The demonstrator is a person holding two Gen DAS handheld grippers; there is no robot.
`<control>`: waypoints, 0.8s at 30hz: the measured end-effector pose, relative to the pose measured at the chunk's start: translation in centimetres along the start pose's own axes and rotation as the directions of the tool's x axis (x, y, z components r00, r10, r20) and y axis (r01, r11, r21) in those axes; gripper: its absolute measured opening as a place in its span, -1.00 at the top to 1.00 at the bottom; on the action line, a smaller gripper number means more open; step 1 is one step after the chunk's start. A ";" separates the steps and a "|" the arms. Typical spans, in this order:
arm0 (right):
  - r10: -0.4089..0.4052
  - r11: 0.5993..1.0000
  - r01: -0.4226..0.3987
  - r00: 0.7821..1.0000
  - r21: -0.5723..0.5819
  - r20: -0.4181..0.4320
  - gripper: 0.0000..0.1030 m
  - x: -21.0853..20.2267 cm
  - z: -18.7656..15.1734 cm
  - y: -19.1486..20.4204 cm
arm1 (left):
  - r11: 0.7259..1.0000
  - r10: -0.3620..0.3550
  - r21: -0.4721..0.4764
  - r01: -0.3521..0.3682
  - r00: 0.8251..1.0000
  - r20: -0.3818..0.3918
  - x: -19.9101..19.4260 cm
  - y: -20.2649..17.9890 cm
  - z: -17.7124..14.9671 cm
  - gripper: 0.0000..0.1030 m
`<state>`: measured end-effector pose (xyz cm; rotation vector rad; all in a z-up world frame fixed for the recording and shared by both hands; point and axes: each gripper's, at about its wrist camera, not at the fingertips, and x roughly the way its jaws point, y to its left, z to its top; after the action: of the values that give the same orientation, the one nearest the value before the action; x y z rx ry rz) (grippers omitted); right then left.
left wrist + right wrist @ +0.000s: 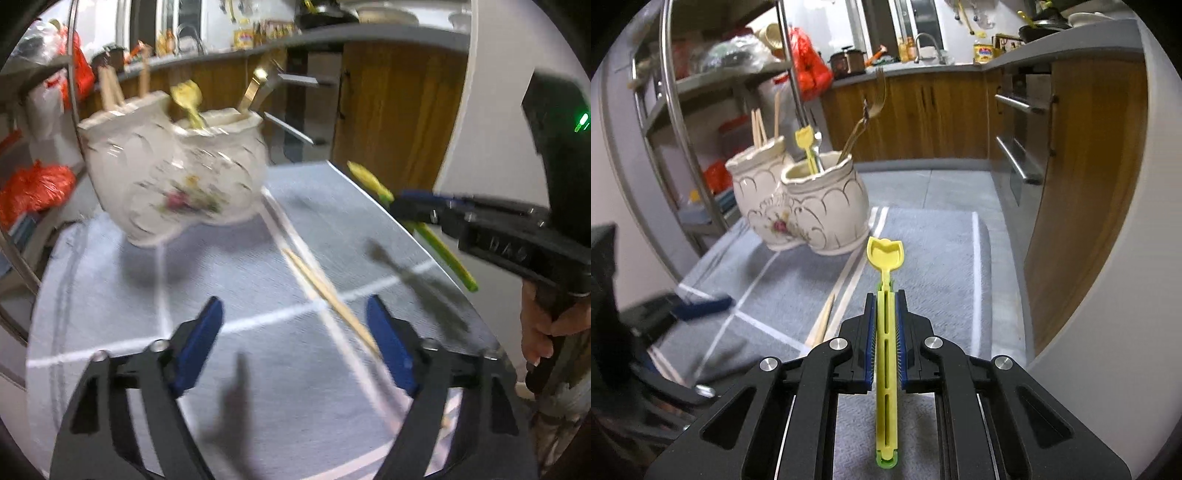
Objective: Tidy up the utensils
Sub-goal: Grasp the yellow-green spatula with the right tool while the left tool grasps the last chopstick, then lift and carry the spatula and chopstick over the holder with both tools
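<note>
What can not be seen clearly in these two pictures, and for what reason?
- Inside of the two ceramic jars: hidden by their walls in both views, so the utensils' lower ends are unseen.
- Chopsticks on the mat: smeared by motion blur in the left wrist view; their near end is behind the left gripper.
- Green piece under the yellow spoon: covered by the spoon and right gripper.

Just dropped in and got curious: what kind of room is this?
Most likely a home kitchen: wooden cabinets under a grey counter, a sink tap at the back, and two ceramic pots holding forks, spoons and chopsticks.
</note>
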<state>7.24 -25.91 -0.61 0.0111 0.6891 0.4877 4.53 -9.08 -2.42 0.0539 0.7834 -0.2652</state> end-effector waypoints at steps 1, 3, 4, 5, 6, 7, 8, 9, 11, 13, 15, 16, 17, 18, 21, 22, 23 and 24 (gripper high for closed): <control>0.002 1.000 -0.002 1.000 0.003 0.004 0.79 -0.1 0.0 -0.1 | 1.000 -0.002 0.000 0.002 1.000 -0.015 0.3 -0.5 0.0 -0.29; 0.007 1.000 -0.007 1.000 0.008 0.014 0.79 -0.5 -0.1 -0.4 | 1.000 -0.007 0.011 0.007 0.999 -0.036 0.9 -1.6 0.1 -0.20; 0.010 1.000 -0.010 1.000 0.012 0.019 0.79 -0.8 -0.1 -0.5 | 1.000 0.001 0.023 0.000 0.999 -0.046 1.2 -2.2 0.1 -0.16; 0.013 1.000 -0.013 1.000 0.015 0.023 0.79 -1.0 -0.1 -0.6 | 0.999 0.013 0.035 -0.011 0.998 -0.060 1.6 -2.8 0.2 -0.10; 0.016 1.000 -0.017 1.000 0.018 0.027 0.79 -1.2 -0.1 -0.6 | 0.999 0.024 0.043 -0.021 0.997 -0.073 1.9 -3.2 0.1 -0.03; 0.018 1.000 -0.018 0.999 0.019 0.030 0.79 -1.3 0.0 -0.6 | 0.998 0.034 0.047 -0.030 0.996 -0.082 2.2 -3.5 0.0 0.07; 0.020 1.000 -0.021 0.999 0.019 0.033 0.79 -1.5 -0.1 -0.6 | 0.998 0.045 0.050 -0.040 0.995 -0.093 2.6 -3.6 -0.1 0.12; 0.023 1.000 -0.024 0.999 0.019 0.036 0.79 -1.6 -0.1 -0.5 | 0.998 0.053 0.050 -0.048 0.994 -0.095 2.8 -3.8 -0.1 0.15; 0.027 0.999 -0.028 0.999 0.015 0.039 0.79 -1.9 -0.1 -0.5 | 0.995 0.084 0.058 -0.079 0.992 -0.092 2.8 -3.9 0.0 0.30; 0.029 1.000 -0.030 0.999 0.010 0.042 0.79 -1.9 -0.2 -0.3 | 0.995 0.085 0.054 -0.079 0.991 -0.101 2.9 -3.8 0.1 0.76; 0.032 0.999 -0.032 0.999 0.009 0.043 0.79 -2.0 -0.2 -0.3 | 0.996 0.078 0.061 -0.072 0.991 -0.109 2.9 -3.7 0.2 0.78; 0.033 0.999 -0.033 0.998 0.008 0.045 0.79 -2.0 -0.2 -0.3 | 0.996 0.070 0.066 -0.063 0.991 -0.111 2.9 -3.5 0.2 0.78; 0.034 0.999 -0.034 0.998 0.006 0.045 0.79 -2.0 -0.2 -0.3 | 0.996 0.057 0.071 -0.049 0.992 -0.114 2.9 -3.2 0.3 0.81; 0.035 0.999 -0.035 0.998 0.004 0.046 0.79 -2.0 -0.3 -0.3 | 0.997 0.045 0.074 -0.036 0.992 -0.116 3.0 -3.0 0.4 0.86; 0.036 0.999 -0.036 0.998 0.002 0.057 0.79 -2.1 -0.3 -0.1 | 0.995 0.017 0.095 -0.007 0.995 -0.101 2.3 -1.9 0.4 0.89; 0.037 0.999 -0.037 0.997 0.000 0.062 0.79 -2.1 -0.3 -0.1 | 0.995 0.009 0.103 0.001 0.996 -0.090 1.9 -1.6 0.4 0.89; 0.037 0.999 -0.038 0.997 0.000 0.068 0.79 -2.2 -0.2 -0.1 | 0.993 -0.004 0.115 0.013 0.997 -0.074 1.3 -1.2 0.3 0.89; 0.038 0.999 -0.039 0.997 -0.001 0.073 0.79 -2.2 -0.2 0.0 | 0.992 -0.003 0.124 0.011 0.998 -0.065 0.9 -0.9 0.2 0.89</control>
<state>5.66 -26.86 0.55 0.0425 0.6181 0.5217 5.06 -10.17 -2.86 0.1784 0.8313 -0.3199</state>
